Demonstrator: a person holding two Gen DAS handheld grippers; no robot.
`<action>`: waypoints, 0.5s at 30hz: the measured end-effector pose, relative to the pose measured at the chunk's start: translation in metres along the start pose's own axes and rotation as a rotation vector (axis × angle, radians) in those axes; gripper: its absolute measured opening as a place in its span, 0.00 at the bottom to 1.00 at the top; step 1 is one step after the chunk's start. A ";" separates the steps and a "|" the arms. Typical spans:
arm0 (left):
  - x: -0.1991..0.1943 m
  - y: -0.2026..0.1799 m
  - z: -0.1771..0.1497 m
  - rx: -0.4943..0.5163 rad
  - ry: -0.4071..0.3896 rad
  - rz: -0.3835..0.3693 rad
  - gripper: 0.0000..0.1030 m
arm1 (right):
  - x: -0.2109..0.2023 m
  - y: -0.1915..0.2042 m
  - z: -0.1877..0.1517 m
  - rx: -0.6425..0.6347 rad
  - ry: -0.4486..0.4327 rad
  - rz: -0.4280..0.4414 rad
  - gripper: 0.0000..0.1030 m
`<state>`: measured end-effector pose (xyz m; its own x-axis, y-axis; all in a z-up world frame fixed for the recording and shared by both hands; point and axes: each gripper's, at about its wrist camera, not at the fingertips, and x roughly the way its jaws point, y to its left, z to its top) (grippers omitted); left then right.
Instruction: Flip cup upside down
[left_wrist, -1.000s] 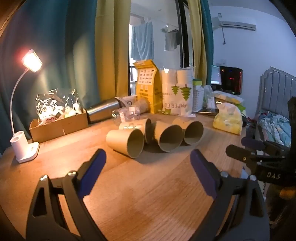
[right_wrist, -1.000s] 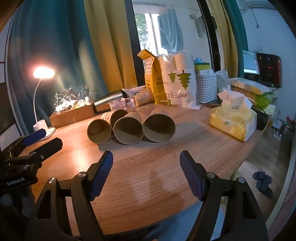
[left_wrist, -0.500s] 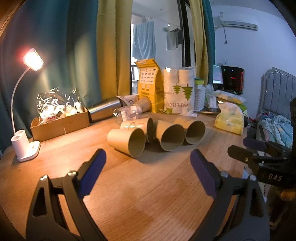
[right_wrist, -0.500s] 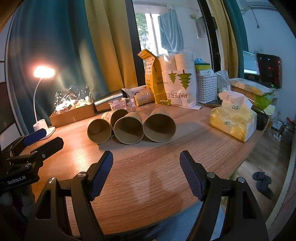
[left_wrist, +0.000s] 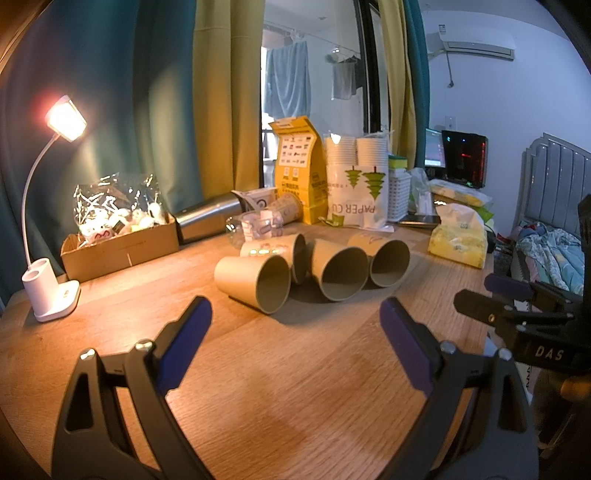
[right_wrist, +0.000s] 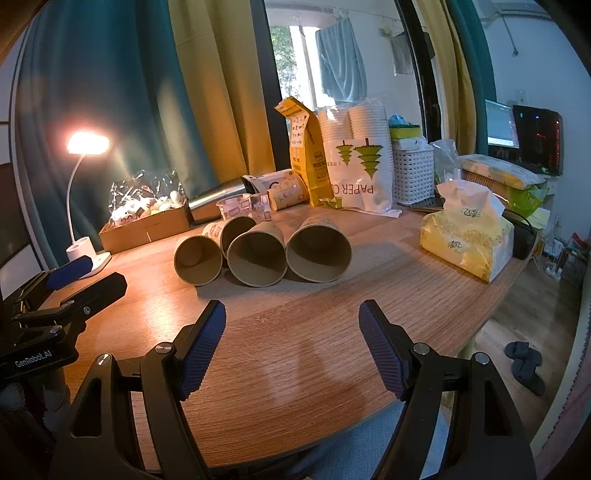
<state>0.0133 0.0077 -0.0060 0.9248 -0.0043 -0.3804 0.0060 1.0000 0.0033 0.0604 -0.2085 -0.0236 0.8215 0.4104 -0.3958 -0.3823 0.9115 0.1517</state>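
Vs 1.0 s ago: barely any change. Left wrist view has tilted slightly, so the cups sit a touch lower in frame than before; right wrist view is effectively identical. Nothing on the table has moved.

Left gripper (left_wrist: 295, 325): jaws spread wide, nothing between them, hovering over bare wood short of the cups. Right gripper (right_wrist: 291, 328): same, jaws wide apart and empty, held above the near edge of the table (right_wrist: 295, 332). Each gripper shows in the other's view, off to the side, well apart from the cups.

Cups: four tan paper cups lying on their sides in a tight cluster mid-table, mouths facing the cameras. Leftmost cup (left_wrist: 255, 282) (right_wrist: 197, 260) lies nearest the left gripper, touching the printed cup (left_wrist: 275, 251) behind it. Middle cup (left_wrist: 340, 273) (right_wrist: 256, 258) and rightmost cup (left_wrist: 388, 262) (right_wrist: 317, 249) lie side by side, touching. Plain insides, no visible dents. None upright, none inverted.

Behind them: clear plastic cup (right_wrist: 236, 205), steel flask (left_wrist: 207, 218), yellow bag (left_wrist: 299, 166), paper-cup pack (right_wrist: 358, 173). Lit desk lamp (left_wrist: 55, 206) and cardboard box (left_wrist: 118, 247) at left, tissue pack (right_wrist: 467, 236) at right.
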 end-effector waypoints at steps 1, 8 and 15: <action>0.000 0.000 0.000 0.000 0.000 0.000 0.91 | 0.000 0.000 0.000 0.000 0.001 0.001 0.75; 0.000 0.001 -0.001 -0.001 -0.001 0.000 0.91 | 0.000 0.000 0.000 0.001 0.001 0.001 0.75; 0.001 0.001 -0.001 -0.003 0.000 0.000 0.91 | 0.000 0.000 0.000 0.001 0.002 0.001 0.75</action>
<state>0.0138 0.0091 -0.0069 0.9246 -0.0039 -0.3808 0.0045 1.0000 0.0009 0.0608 -0.2084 -0.0235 0.8205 0.4112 -0.3971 -0.3828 0.9111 0.1526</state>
